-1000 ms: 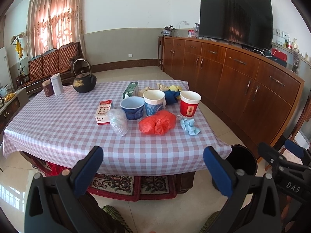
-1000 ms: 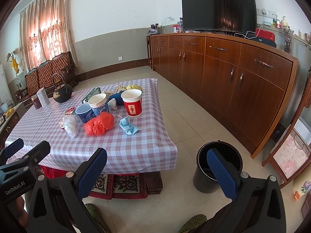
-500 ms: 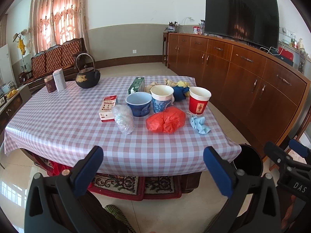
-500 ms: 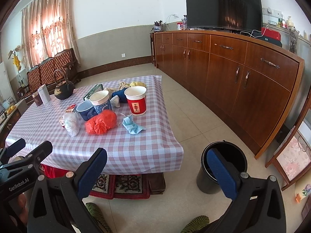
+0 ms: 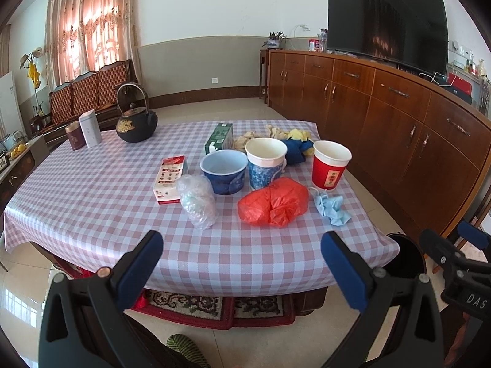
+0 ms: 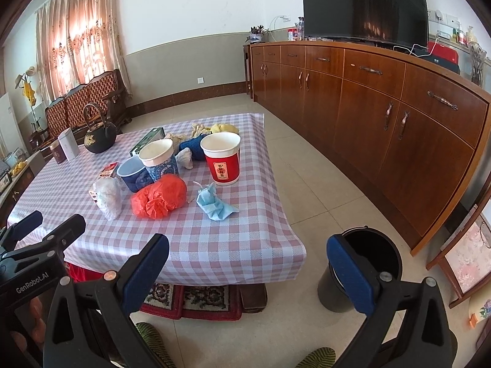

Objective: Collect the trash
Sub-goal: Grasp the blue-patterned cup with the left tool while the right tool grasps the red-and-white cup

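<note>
Trash lies on the checked tablecloth (image 5: 92,202): a crumpled red plastic bag (image 5: 273,201), a clear plastic bag (image 5: 199,201), a blue face mask (image 5: 331,208), a red paper cup (image 5: 330,165), a white-rimmed cup (image 5: 265,162) and a blue bowl (image 5: 224,174). A black bin (image 6: 362,263) stands on the floor right of the table. My left gripper (image 5: 242,260) is open, short of the table's near edge. My right gripper (image 6: 248,266) is open too, between the table corner and the bin. Both hold nothing.
A black teapot (image 5: 135,122), two tins (image 5: 83,133), a green box (image 5: 219,138) and a red-white carton (image 5: 168,178) share the table. A long wooden sideboard (image 6: 383,98) with a TV runs along the right. A rug lies under the table.
Both grippers have moved forward toward the table; the trash looks larger and nearer. Neither has closed or touched anything.
</note>
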Motion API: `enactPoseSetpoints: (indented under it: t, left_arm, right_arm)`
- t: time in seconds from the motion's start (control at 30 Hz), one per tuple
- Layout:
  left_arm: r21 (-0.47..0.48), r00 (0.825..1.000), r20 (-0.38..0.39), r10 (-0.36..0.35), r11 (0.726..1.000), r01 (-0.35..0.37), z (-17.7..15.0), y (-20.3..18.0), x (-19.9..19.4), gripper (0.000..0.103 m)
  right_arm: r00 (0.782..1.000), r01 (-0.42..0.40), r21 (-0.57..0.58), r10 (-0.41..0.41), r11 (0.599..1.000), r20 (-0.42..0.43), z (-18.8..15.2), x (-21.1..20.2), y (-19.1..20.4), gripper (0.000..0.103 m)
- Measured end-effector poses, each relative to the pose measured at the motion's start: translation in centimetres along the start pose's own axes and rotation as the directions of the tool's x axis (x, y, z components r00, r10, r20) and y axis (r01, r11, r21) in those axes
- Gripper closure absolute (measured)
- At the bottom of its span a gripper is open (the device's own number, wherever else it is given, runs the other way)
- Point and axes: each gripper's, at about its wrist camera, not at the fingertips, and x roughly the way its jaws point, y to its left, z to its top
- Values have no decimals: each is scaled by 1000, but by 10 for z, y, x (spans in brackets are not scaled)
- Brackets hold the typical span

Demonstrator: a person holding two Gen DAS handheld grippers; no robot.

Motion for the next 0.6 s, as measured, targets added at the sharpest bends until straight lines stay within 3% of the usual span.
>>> enactPoseSetpoints:
  t: [0.43, 0.6]
  left_arm:
    - [30, 999, 33, -12, 999, 11, 33, -10, 44, 1]
    - [37, 1000, 22, -9, 999, 8, 43, -11, 67, 6]
  right_arm:
    - [1000, -22, 8, 22, 1000, -12, 33, 53, 2, 0]
    - [999, -31, 18, 31, 999, -30, 45, 80, -3, 0]
